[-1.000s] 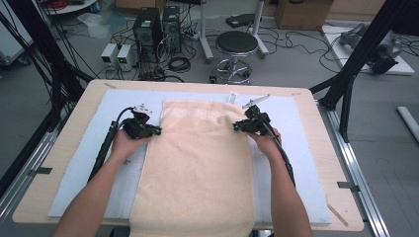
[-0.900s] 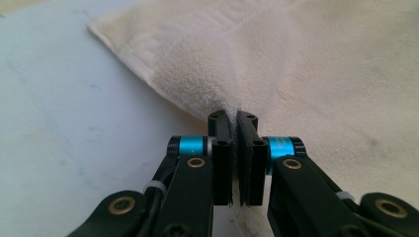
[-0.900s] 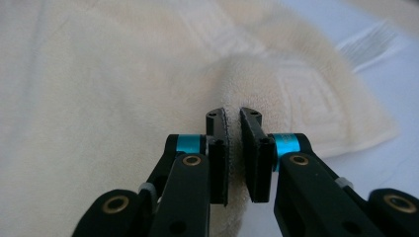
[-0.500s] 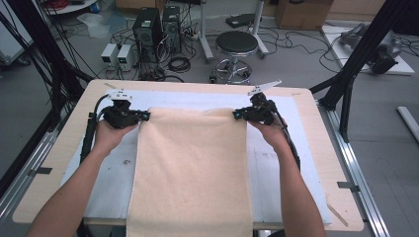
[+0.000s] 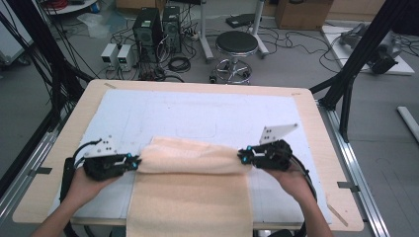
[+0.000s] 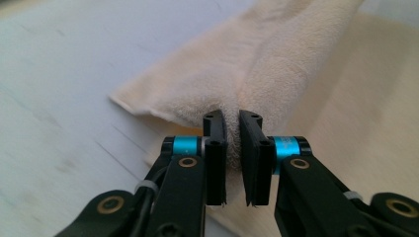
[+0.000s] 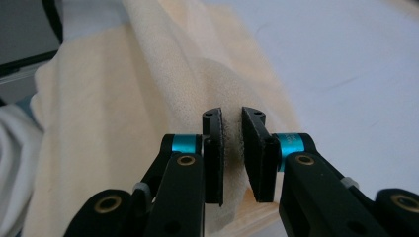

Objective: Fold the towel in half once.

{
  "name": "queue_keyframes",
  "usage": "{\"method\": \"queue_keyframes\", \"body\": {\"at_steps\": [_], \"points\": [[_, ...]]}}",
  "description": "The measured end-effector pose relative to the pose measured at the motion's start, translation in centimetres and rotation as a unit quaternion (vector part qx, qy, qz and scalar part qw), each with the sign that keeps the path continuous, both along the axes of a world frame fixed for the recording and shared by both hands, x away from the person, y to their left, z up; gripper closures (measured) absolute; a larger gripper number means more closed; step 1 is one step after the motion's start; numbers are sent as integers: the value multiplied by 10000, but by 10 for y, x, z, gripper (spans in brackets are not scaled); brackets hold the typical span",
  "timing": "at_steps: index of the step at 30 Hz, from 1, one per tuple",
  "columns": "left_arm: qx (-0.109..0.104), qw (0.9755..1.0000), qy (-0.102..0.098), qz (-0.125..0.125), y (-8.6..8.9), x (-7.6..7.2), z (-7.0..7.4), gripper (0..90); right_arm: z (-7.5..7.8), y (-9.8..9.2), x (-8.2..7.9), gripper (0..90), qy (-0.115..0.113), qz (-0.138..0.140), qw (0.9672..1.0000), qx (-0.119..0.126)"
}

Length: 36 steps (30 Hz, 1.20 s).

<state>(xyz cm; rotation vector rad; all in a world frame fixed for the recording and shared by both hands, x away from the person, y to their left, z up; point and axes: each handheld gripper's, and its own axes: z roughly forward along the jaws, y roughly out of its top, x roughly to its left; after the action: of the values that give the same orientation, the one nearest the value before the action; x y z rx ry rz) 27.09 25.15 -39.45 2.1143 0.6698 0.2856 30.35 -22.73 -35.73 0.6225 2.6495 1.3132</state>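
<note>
Cluttered lab floor behind, with a round stool (image 5: 237, 43), a couple of PC towers (image 5: 157, 27) and cables everywhere. Up front is a wooden worktop (image 5: 316, 123) covered by a pale blue mat (image 5: 197, 116).

On the mat there's a peach towel (image 5: 190, 197), sitting at the near edge of the worktop, about mid-width, and its near end runs out of frame at the bottom of the high view. The far end is lifted and curled back toward the person, so it makes a soft roll across the towel's width, roughly halfway between the worktop's near and far edges.

The left hand-held gripper (image 5: 134, 162) has the left end of that roll, and the right hand-held gripper (image 5: 241, 156) has the right end. In both gripper views the terry cloth is bunched between the black pads, jaws nearly together and pinching the fabric. Both pairs of jaws have just been opening a touch, but the towel is between them and looks clamped.

Both grippers sit level with each other, pointing inward at the towel, well in from the worktop's side edges.
</note>
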Motion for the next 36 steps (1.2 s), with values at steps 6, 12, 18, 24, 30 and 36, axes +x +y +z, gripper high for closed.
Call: {"method": "queue_keyframes", "body": {"at_steps": [6, 12, 18, 24, 30, 36], "points": [[40, 9998, 150, -108, 10, -14, -1, 568, -25, 0, -21, 585, 244, 46, 9995, -172], [-10, 10000, 1, 71, 2, 13, 3, 519, -22, 3, 1, 530, 27, -250, 9996, -157], [-14, 9996, 122, 271, -21, 56, -8, 484, -46, 11, 39, 494, 242, -487, 9972, -513], [272, 9979, 476, 350, -35, 88, -28, 489, -67, 15, 58, 492, 380, -719, 9935, -797], [309, 9968, 734, 109, -38, 94, -39, 646, -75, 16, 65, 689, 756, -596, 9937, -576], [464, 9970, 624, -40, -45, 87, -37, 882, -71, 20, 60, 815, 637, -455, 9948, -650]]}}
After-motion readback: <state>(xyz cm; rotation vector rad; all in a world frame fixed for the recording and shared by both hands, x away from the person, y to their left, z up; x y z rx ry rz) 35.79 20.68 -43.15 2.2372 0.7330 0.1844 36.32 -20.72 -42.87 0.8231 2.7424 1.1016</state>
